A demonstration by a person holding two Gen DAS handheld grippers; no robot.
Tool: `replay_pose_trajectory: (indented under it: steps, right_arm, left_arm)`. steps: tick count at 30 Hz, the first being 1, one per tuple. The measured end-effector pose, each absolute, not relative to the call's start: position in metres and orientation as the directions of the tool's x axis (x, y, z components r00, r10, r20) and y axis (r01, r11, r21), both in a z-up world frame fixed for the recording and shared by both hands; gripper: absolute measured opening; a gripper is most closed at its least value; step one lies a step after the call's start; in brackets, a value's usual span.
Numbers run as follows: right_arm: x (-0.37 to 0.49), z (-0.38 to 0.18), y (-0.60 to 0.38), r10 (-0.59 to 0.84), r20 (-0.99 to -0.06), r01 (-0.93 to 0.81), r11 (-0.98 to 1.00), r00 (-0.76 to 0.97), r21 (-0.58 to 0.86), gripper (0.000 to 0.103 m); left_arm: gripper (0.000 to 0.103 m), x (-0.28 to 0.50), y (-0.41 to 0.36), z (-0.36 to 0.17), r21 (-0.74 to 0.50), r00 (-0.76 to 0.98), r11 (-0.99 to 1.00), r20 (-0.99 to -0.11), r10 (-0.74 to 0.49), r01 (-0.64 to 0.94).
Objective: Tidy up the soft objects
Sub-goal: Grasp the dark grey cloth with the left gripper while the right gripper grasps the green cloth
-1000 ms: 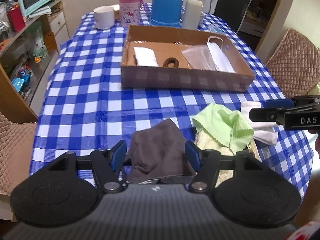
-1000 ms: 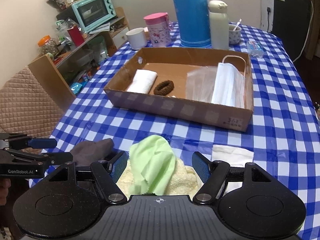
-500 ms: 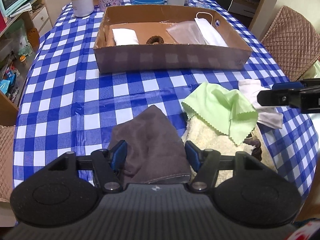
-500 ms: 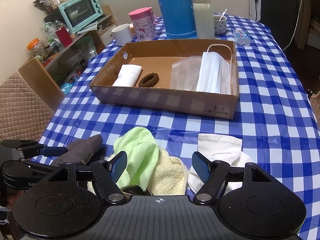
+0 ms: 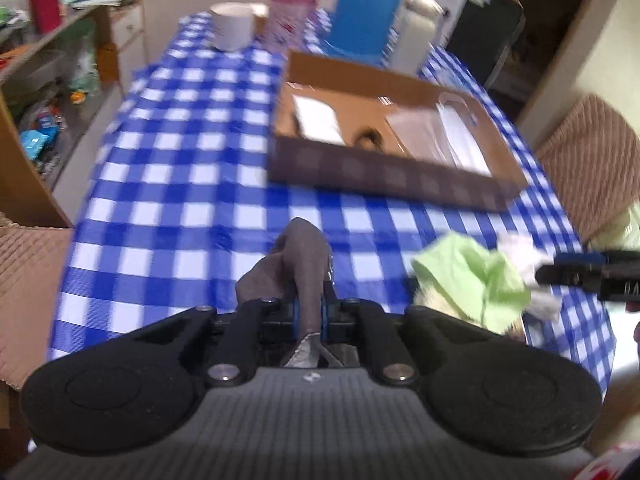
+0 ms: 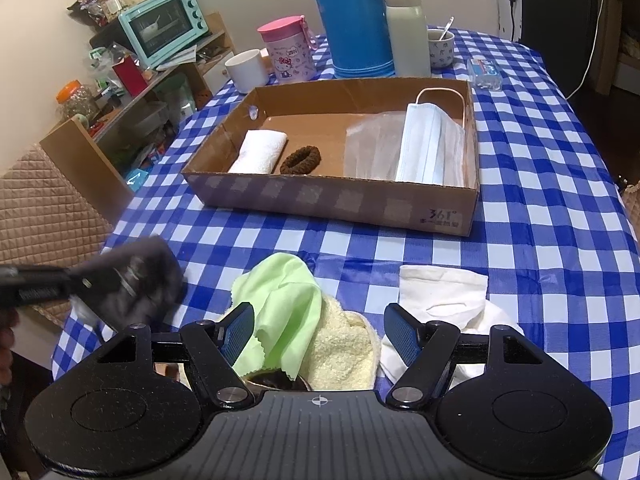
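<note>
The checked tablecloth (image 6: pixel 532 216) covered the whole table, and on it, toward the far side, stood the cardboard tray (image 6: pixel 332 204), already holding a rolled white towel (image 6: pixel 260 152), a brown hair tie (image 6: pixel 301 160), a clear bag and a face mask (image 6: pixel 432 148). Near the front edge lay a heap of a green cloth (image 6: pixel 280 300) over a cream fleece piece (image 6: pixel 344 352), with a white cloth (image 6: pixel 444 292) just beside it. The left gripper (image 5: pixel 308 312) had just closed its jaws and now pinched the dark grey cloth (image 5: pixel 304 264), which was at the table's near left, well short of the tray. The cloth was bunched into a ridge, its long axis running away from the gripper, its tip pointing toward the tray. The right gripper (image 6: pixel 318 332) hung over the heap with jaws spread, pressing on nothing. The likely trouble was the grip: only a narrow fold seemed to be caught, so the cloth might slide out on a quick lift. Its loose trailing part could also drag across the tablecloth or snag the tray's near wall on the way in. The left view was blurred, so how deep the fold sat could not be told.
</note>
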State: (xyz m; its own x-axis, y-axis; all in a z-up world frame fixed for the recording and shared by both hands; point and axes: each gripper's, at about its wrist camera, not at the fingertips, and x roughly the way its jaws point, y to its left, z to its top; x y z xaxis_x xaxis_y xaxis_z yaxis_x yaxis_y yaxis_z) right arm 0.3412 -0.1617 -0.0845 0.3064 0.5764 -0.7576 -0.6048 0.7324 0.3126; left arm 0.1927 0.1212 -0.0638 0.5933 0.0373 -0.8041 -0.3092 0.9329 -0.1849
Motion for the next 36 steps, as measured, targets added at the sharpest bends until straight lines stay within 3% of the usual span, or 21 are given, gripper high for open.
replay_pose_trajectory:
  steps: [12, 20, 28, 30, 32, 36]
  right_arm:
    - [0.331, -0.087, -0.149, 0.602, -0.752, -0.655, 0.686, 0.268, 0.316, 0.071]
    - [0.329, -0.111, -0.127, 0.587, -0.772, -0.686, 0.667, 0.243, 0.291, 0.071]
    - [0.337, -0.120, -0.123, 0.574, -0.781, -0.688, 0.671, 0.246, 0.276, 0.037]
    - [0.338, -0.119, -0.125, 0.584, -0.772, -0.690, 0.667, 0.250, 0.281, 0.014]
    - [0.338, -0.116, -0.127, 0.594, -0.762, -0.691, 0.664, 0.256, 0.285, 0.005]
    - [0.337, -0.105, -0.131, 0.619, -0.735, -0.705, 0.650, 0.276, 0.284, 0.002]
  left_arm:
    - [0.008, 0.164, 0.151, -0.019, -0.153, 0.653, 0.899, -0.738, 0.172, -0.411]
    - [0.008, 0.161, 0.149, -0.021, -0.126, 0.642, 0.903, -0.743, 0.188, -0.411]
    - [0.008, 0.165, 0.144, -0.023, -0.114, 0.636, 0.910, -0.749, 0.185, -0.399]
    - [0.008, 0.167, 0.143, -0.023, -0.111, 0.635, 0.912, -0.750, 0.183, -0.395]
    - [0.008, 0.169, 0.142, -0.023, -0.108, 0.635, 0.914, -0.751, 0.183, -0.391]
    - [0.008, 0.172, 0.140, -0.022, -0.107, 0.642, 0.920, -0.746, 0.176, -0.377]
